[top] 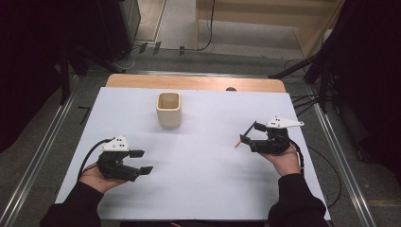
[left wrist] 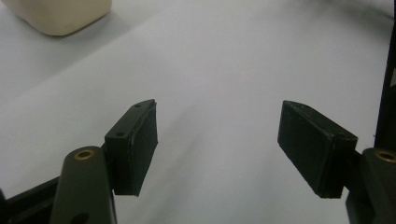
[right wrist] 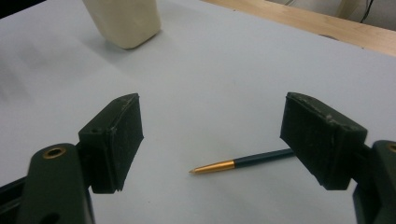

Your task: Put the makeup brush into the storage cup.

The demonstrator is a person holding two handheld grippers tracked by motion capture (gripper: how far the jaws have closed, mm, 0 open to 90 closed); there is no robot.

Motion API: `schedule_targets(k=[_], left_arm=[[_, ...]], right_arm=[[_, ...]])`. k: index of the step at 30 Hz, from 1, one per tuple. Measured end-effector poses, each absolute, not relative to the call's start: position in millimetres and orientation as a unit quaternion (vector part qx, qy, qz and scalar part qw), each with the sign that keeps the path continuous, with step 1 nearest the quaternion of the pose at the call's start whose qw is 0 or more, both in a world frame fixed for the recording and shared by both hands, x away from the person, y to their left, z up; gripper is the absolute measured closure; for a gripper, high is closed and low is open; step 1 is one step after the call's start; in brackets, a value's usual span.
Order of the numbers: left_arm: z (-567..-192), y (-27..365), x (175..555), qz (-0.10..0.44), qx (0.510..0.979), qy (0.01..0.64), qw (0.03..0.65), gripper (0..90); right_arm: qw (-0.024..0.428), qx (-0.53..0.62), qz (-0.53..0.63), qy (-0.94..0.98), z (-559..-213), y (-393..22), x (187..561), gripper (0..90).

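Observation:
A cream square cup (top: pixel 169 109) stands upright at the far middle of the white table (top: pixel 208 189). My left gripper (top: pixel 143 161) is held low at the near left, open and empty, well short of the cup. In the left gripper view its pads (left wrist: pixel 135 140) are wide apart over bare table, with the cup (left wrist: pixel 60 16) at the top left. My right gripper (top: pixel 250 134) is open at the right, over a dark pen (top: pixel 240 140) with an orange tip. In the right gripper view the pen (right wrist: pixel 243 162) lies on the table between the jaws, untouched, with the cup (right wrist: pixel 126 21) beyond.
A wooden strip (top: pixel 194 82) runs along the table's far edge. Black stand legs (top: pixel 302 66) and cables (top: pixel 307 101) stand on the floor beyond and to the right. Metal rails (top: pixel 42 146) flank the table on both sides.

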State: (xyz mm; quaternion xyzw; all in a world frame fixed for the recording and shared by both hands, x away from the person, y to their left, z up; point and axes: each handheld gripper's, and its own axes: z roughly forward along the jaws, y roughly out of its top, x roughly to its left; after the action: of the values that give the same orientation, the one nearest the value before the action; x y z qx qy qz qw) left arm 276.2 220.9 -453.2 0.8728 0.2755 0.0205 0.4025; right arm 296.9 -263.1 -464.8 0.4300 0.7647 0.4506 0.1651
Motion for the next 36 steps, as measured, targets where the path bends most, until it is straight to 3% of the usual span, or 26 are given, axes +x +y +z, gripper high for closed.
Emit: schedule_targets(k=[23,36], left_arm=[[-452.9,222.0,276.0,0.024,0.874,0.277,0.399,29.1],[-453.1,222.4,276.5,0.024,0.874,0.277,0.399,29.1]], right_arm=[[0.181,0.428,0.446,0.765,-461.4,-254.1,330.1,22.4],[0.153,0.427,0.387,0.803,-459.5,-251.7,349.4,22.3]])
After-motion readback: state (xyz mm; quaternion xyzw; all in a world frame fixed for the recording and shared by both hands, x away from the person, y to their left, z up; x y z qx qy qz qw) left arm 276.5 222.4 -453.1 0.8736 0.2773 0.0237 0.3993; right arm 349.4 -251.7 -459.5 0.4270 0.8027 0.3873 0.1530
